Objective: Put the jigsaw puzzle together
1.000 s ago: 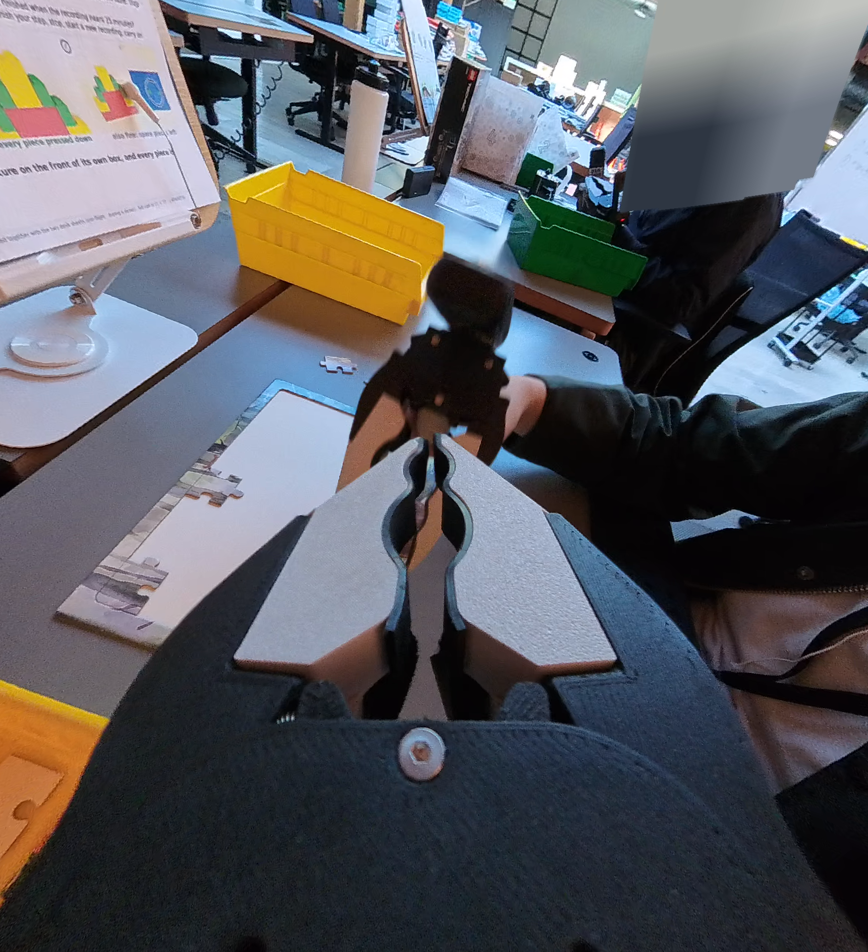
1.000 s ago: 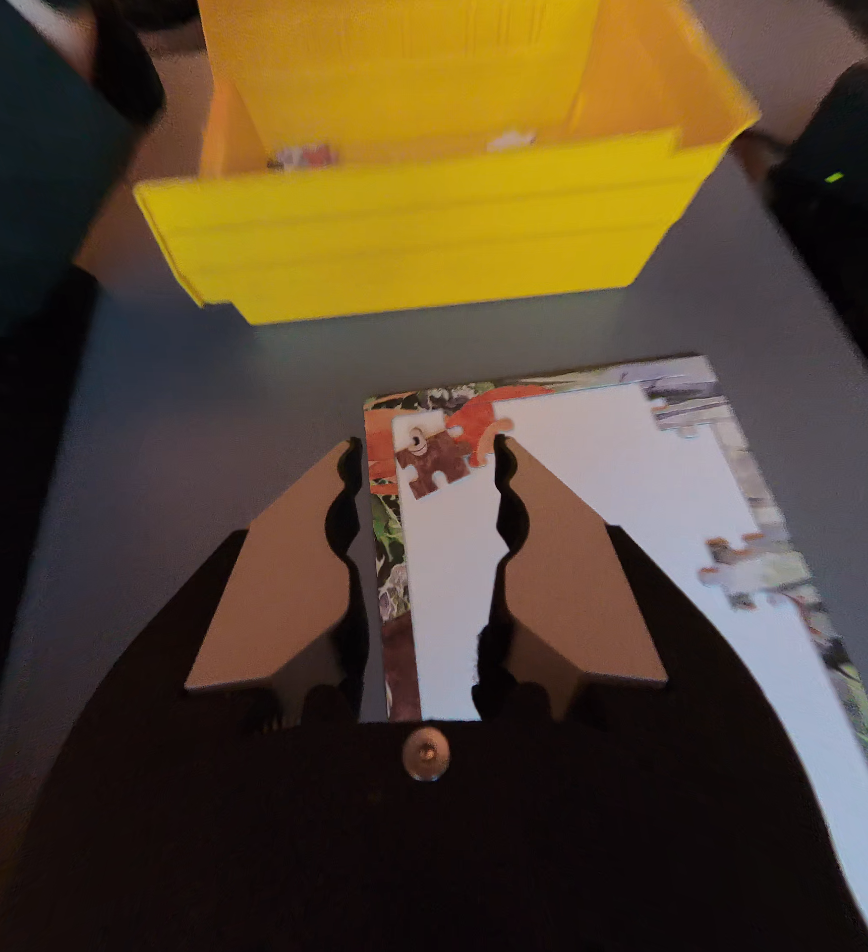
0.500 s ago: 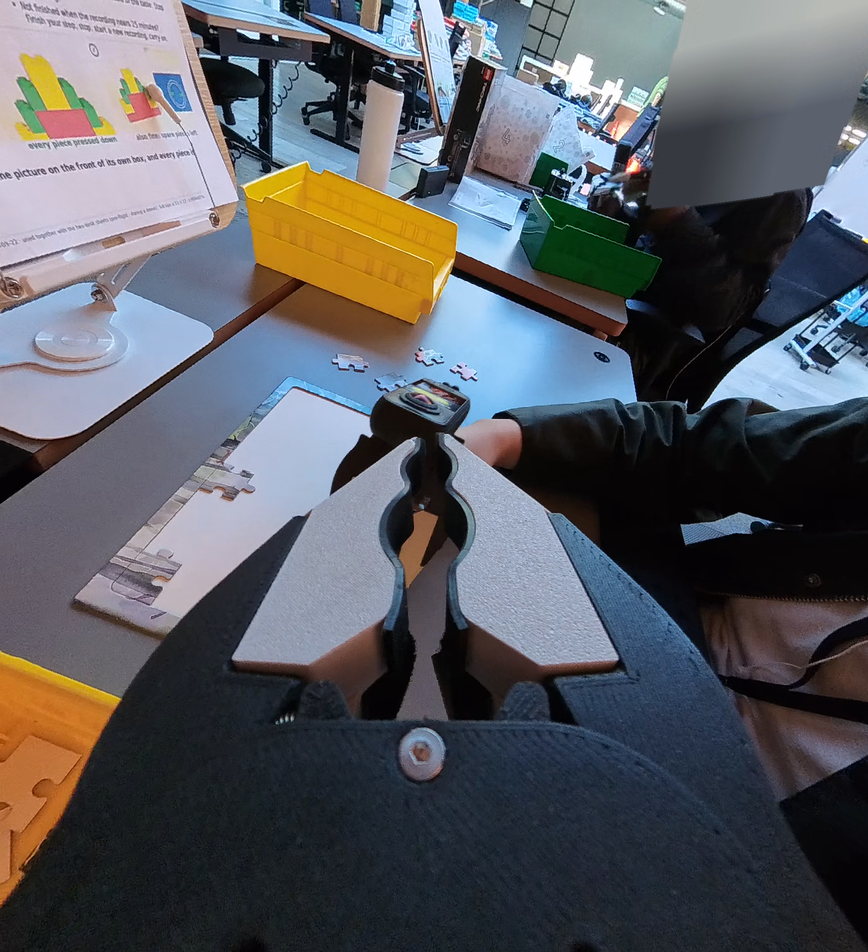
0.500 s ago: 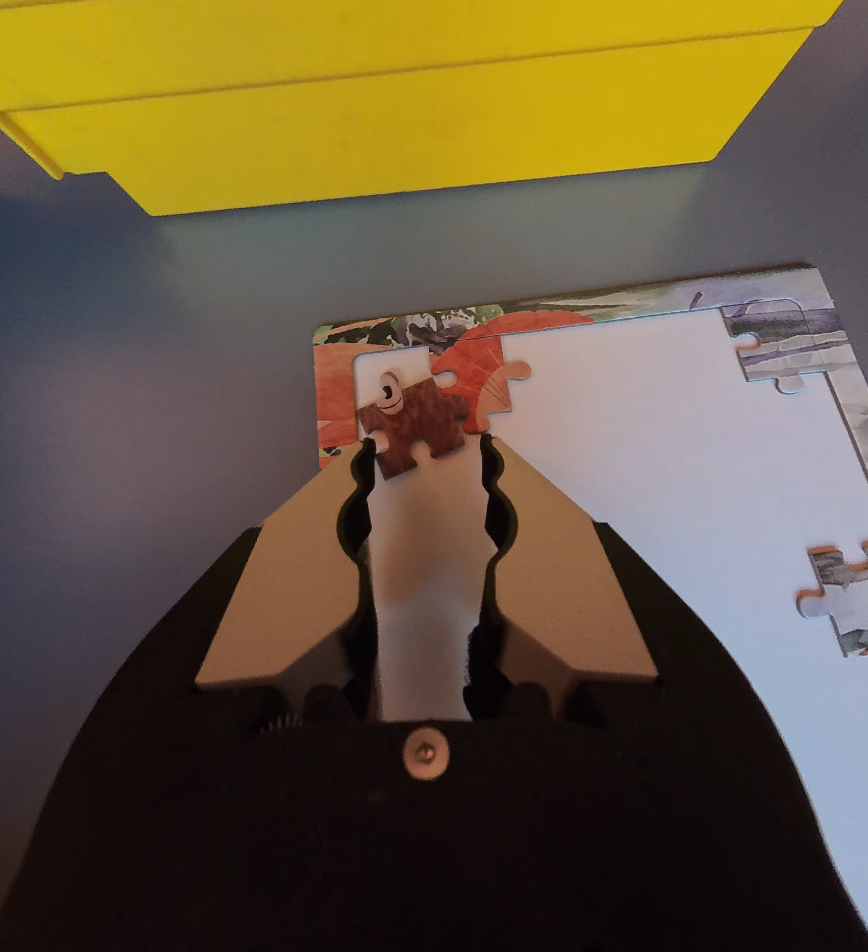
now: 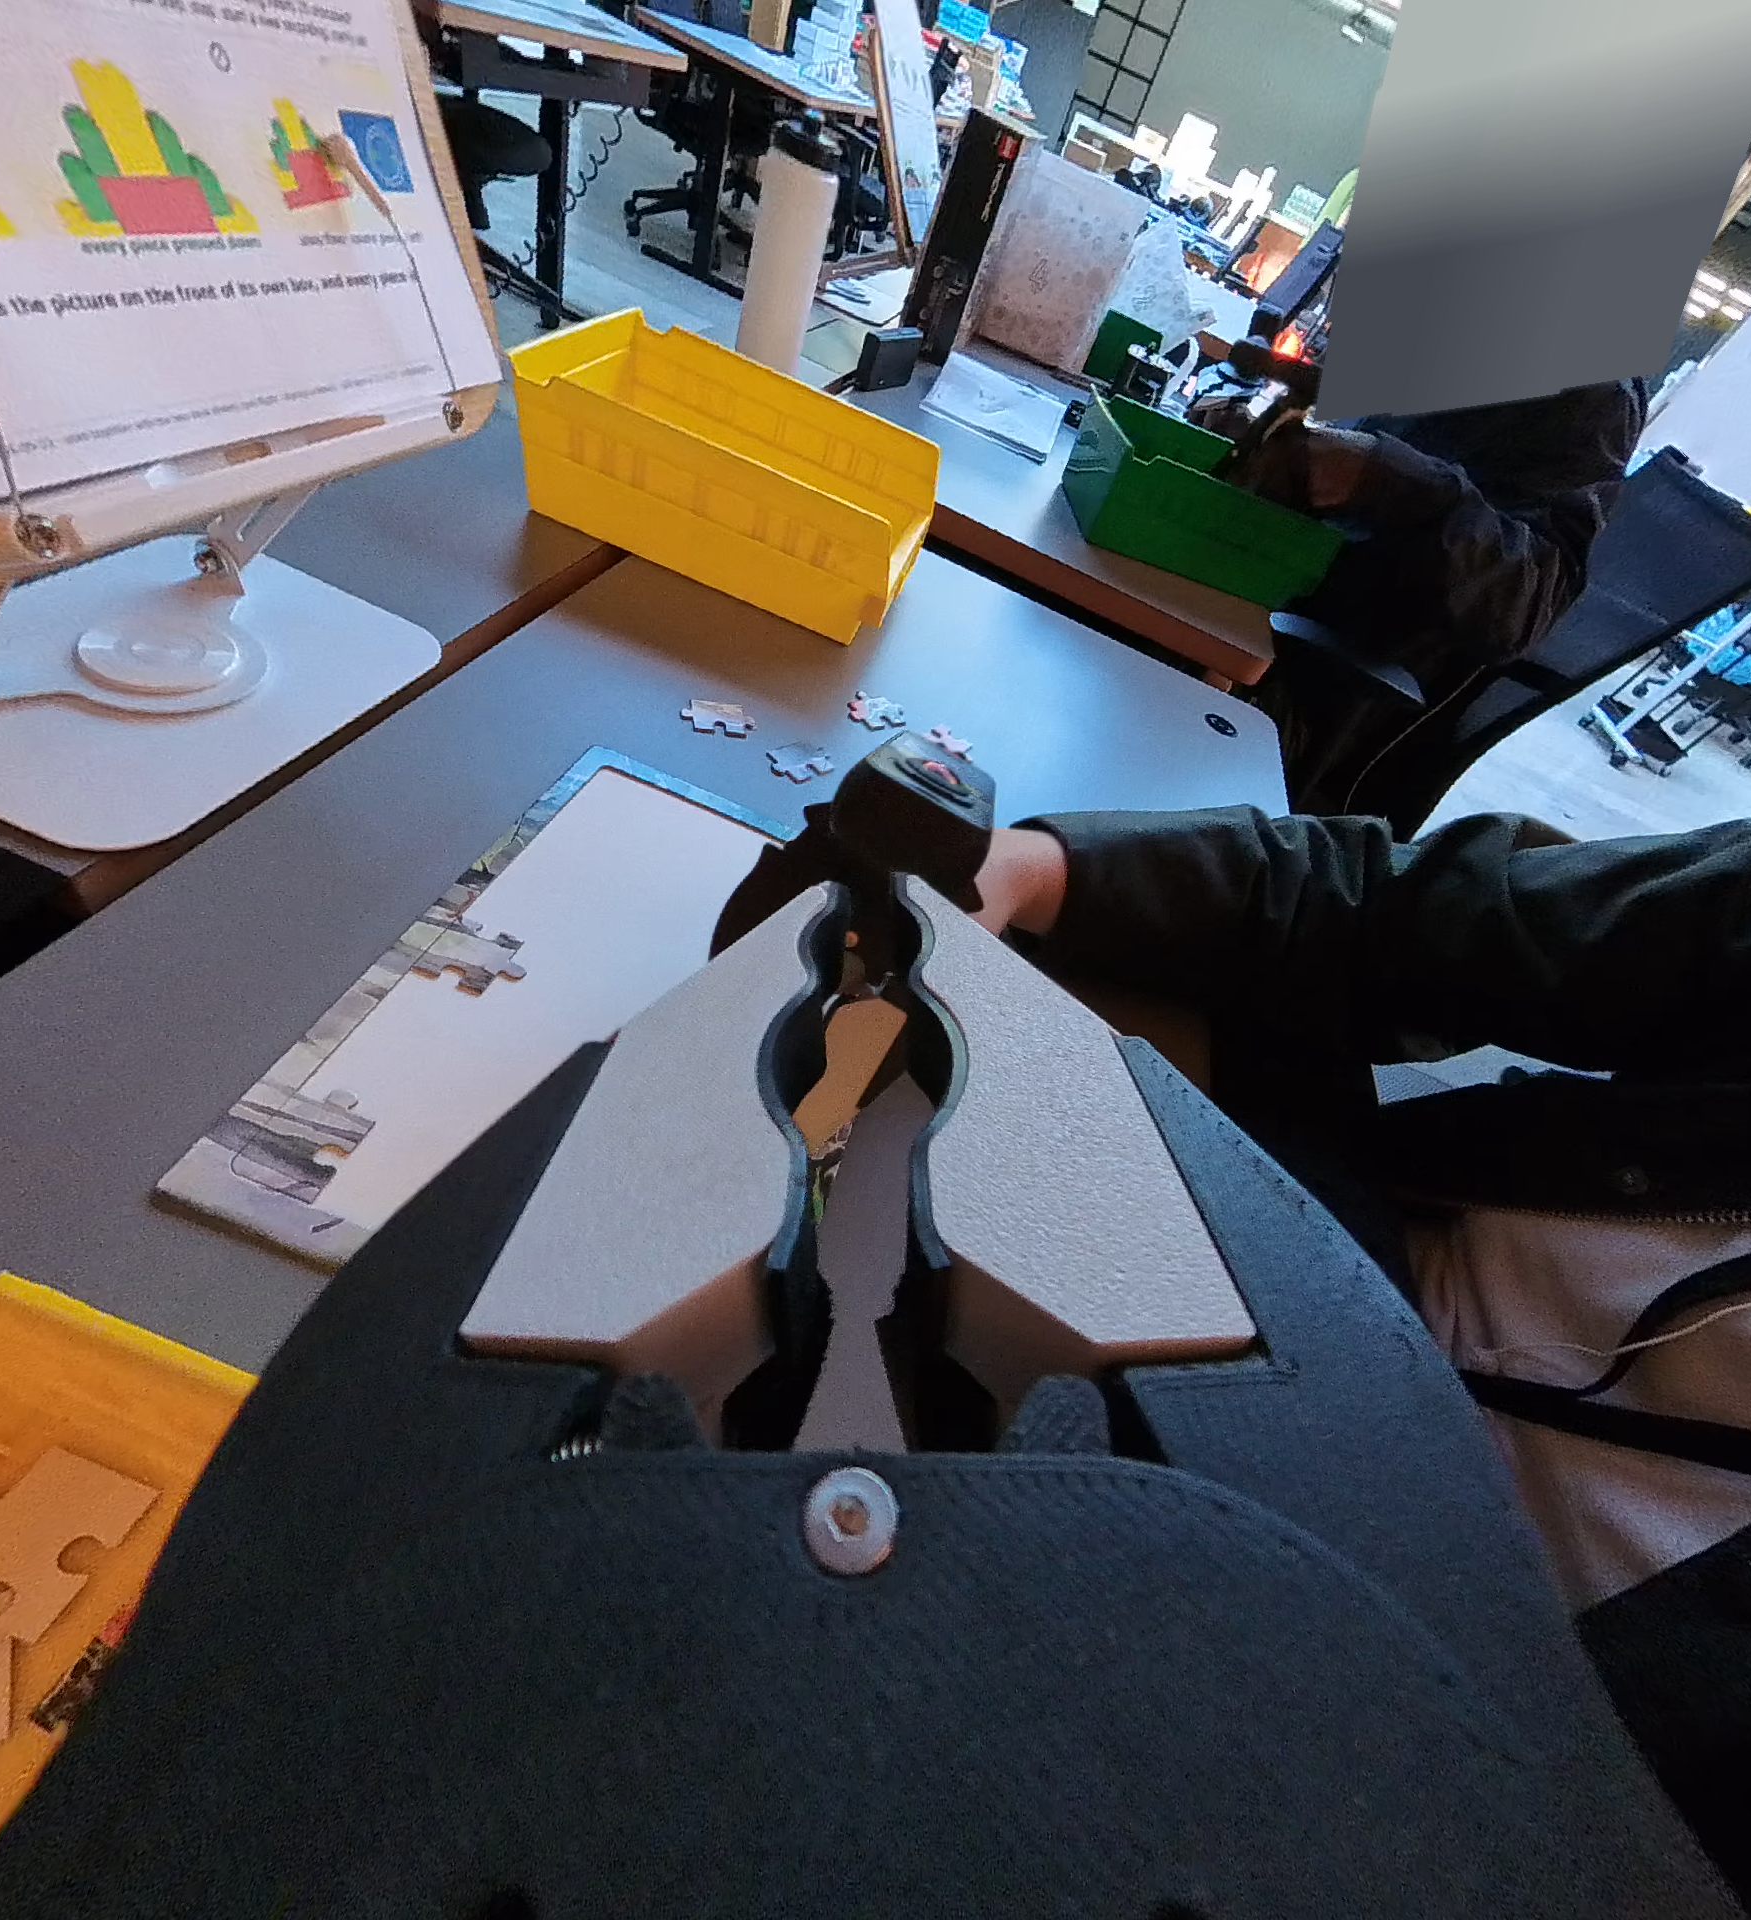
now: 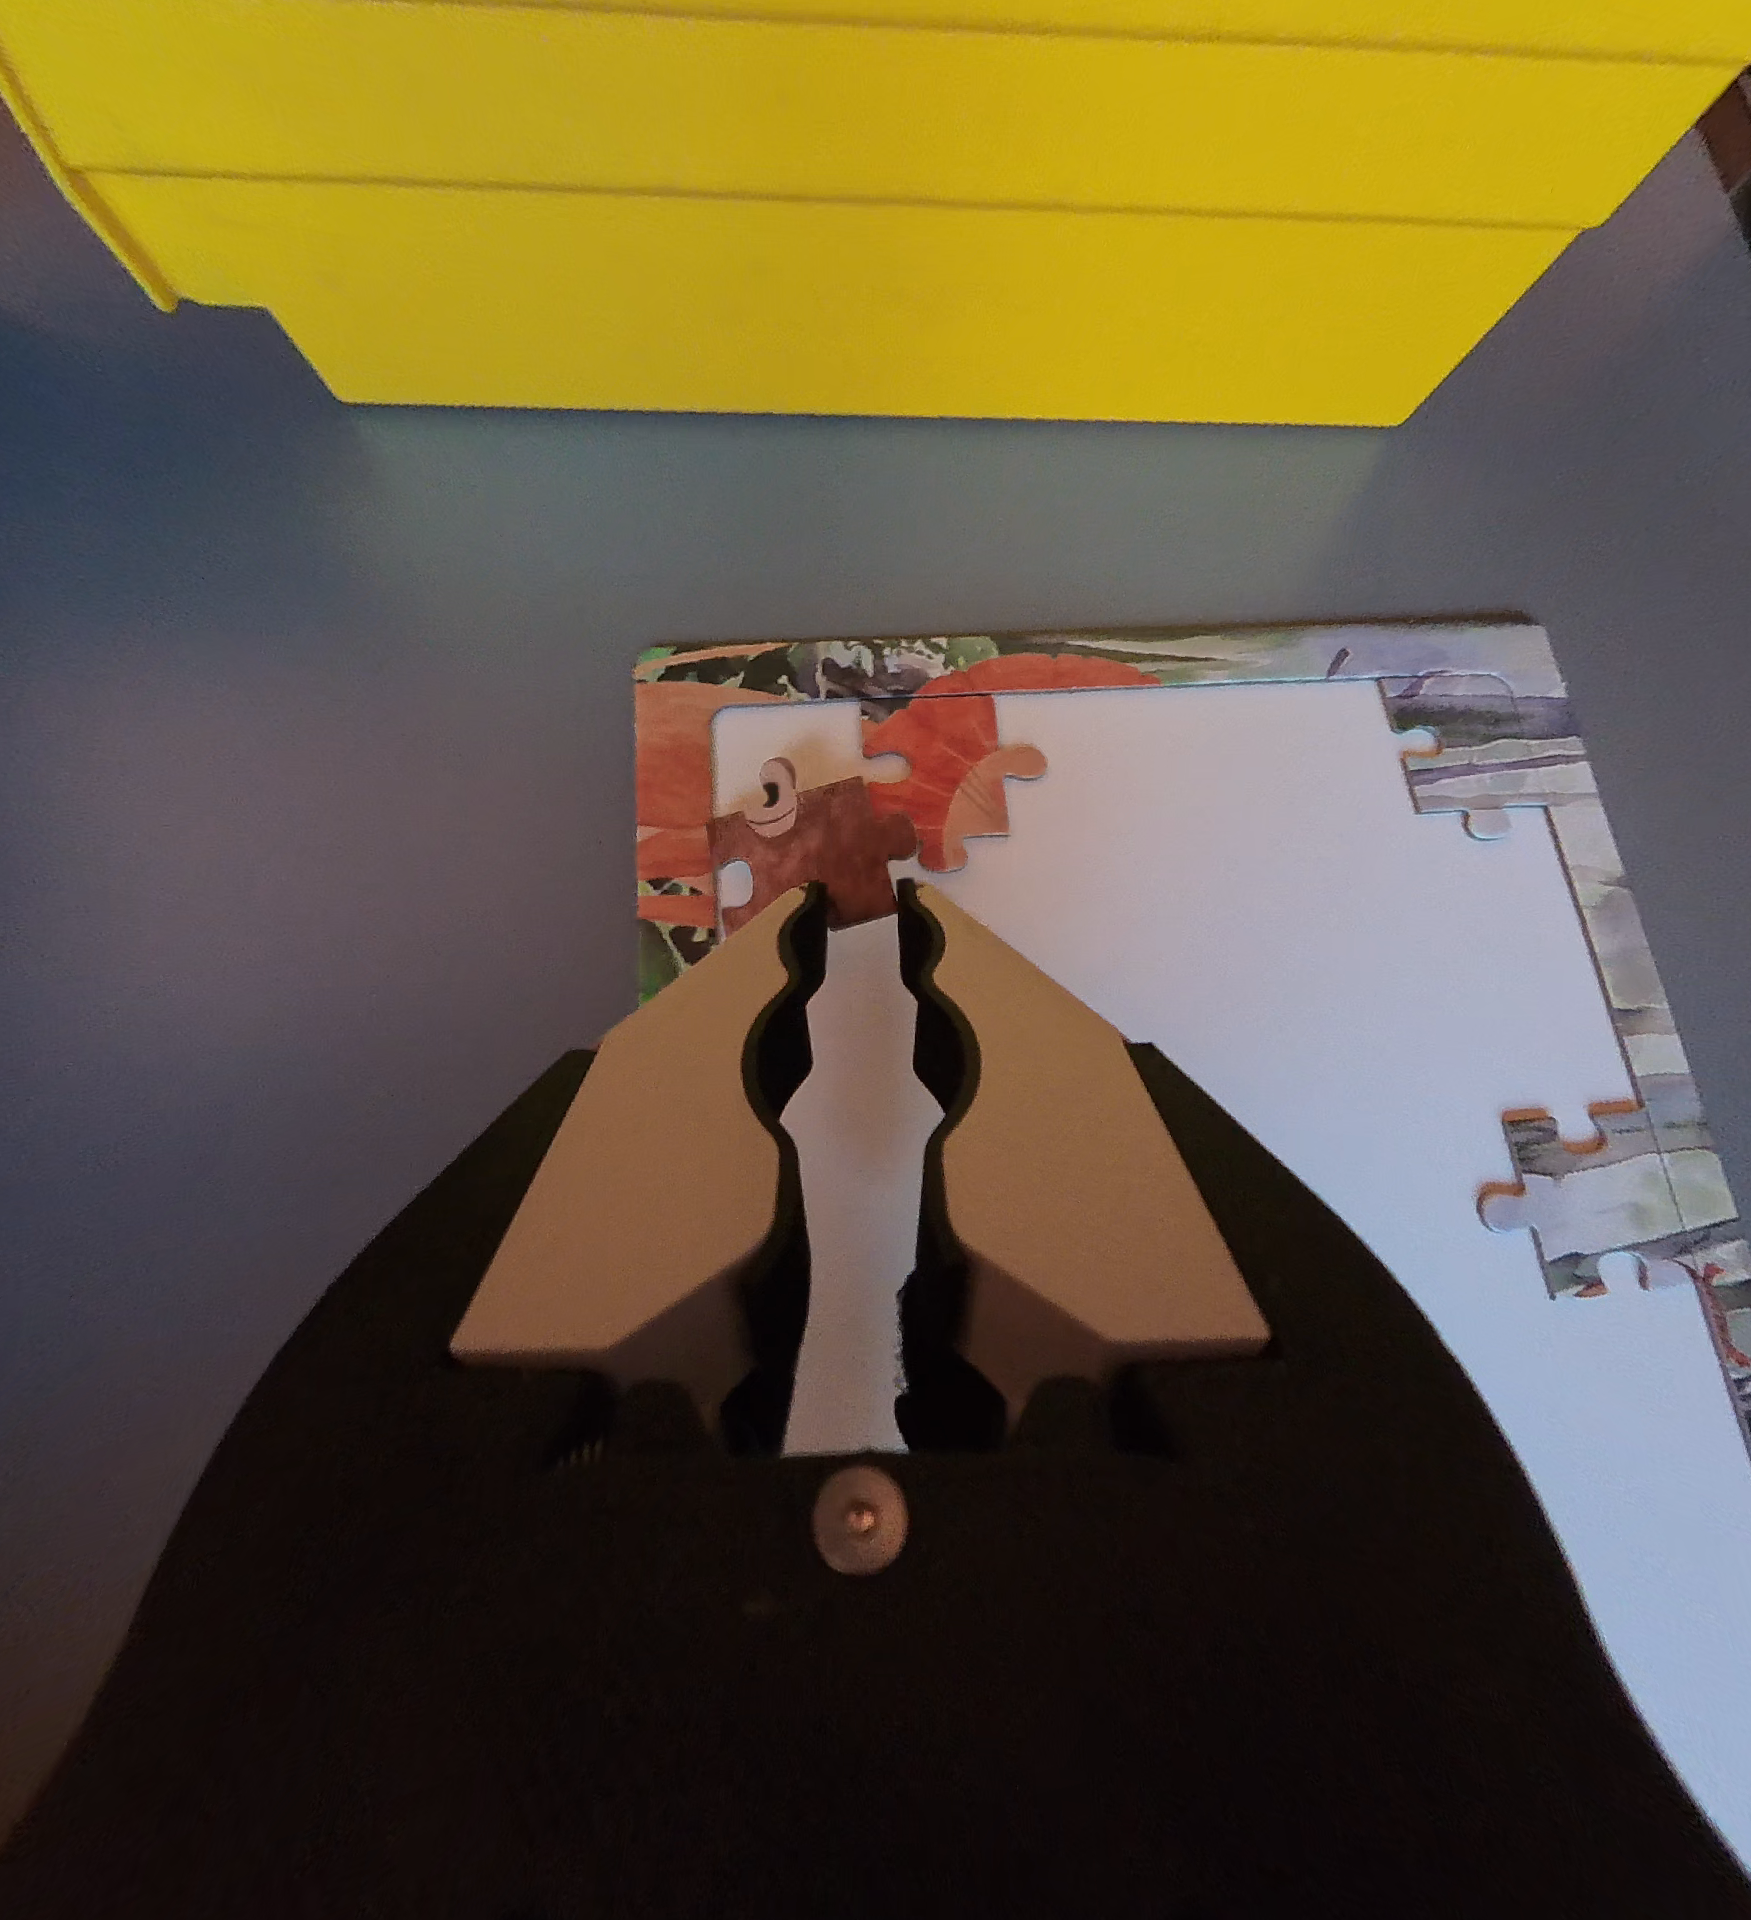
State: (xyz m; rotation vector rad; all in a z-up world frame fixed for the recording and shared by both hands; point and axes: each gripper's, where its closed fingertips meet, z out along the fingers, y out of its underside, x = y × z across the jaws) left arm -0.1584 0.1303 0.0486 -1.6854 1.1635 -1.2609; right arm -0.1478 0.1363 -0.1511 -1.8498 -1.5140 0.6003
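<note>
A: Your puzzle tray (image 6: 1266,935) lies flat on the grey table (image 6: 279,831), just in front of the yellow bin (image 6: 850,260). Most of its white bed is bare, with only a few pieces seated along the frame.

B: And the corner?

A: The orange piece (image 6: 954,800) is already seated there. Your right gripper (image 6: 855,894) has its tips narrowed around the near edge of the brown piece (image 6: 819,842), which sits skewed and overlaps the frame; whether the tips actually pinch it, I cannot tell.

B: Risk?

A: I'd judge that pressing down while it is skewed could bend a tab or lever the orange piece out.

B: Your left gripper (image 5: 866,904)?

A: Nearly closed, with a slim gap at the tips and nothing held, hovering above the tray.

B: Any change?

A: Half a second ago the brown piece lay farther from the orange one, and your right gripper's jaws were wider
</note>
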